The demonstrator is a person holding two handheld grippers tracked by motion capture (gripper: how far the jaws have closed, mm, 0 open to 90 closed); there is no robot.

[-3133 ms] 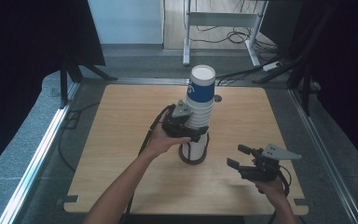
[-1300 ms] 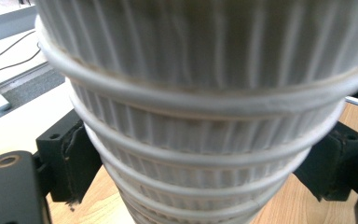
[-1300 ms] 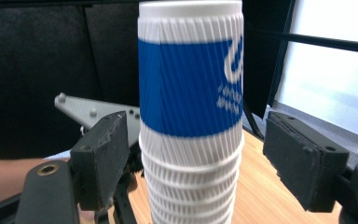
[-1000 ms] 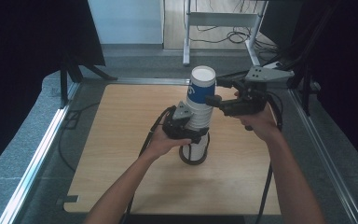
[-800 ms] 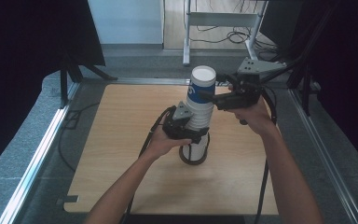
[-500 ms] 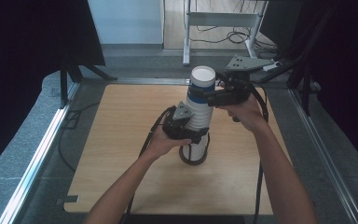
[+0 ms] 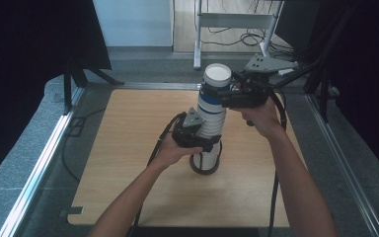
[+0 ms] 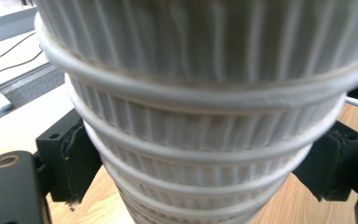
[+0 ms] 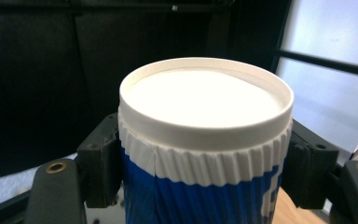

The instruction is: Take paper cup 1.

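a: cups are standing as one tall stack of cups (image 7: 210, 123) near the middle of the worktop (image 7: 128, 148), upside down, with its foot inside a dark ring (image 7: 205, 166). how is the left hand-held gripper (image 7: 197, 134) doing?

b: it is clamping the lower half of the stack, one black pad on each side of the ribbed white cups (image 8: 205, 140), so it is bracing the pile.

a: and the right hand-held gripper (image 7: 229, 96)?

b: its jaws have just been closing, and they are now pressing on the top cup (image 9: 205, 140), the blue and white one, just under its white base. it is gripping that cup from the far right side.

a: so how far along is this looking?

b: early, i am judging. both grips are in place, but the top cup is not yet sitting clear of the cups below. pulling it off and setting it down somewhere on the worktop is what is remaining, and many cups are waiting beneath.
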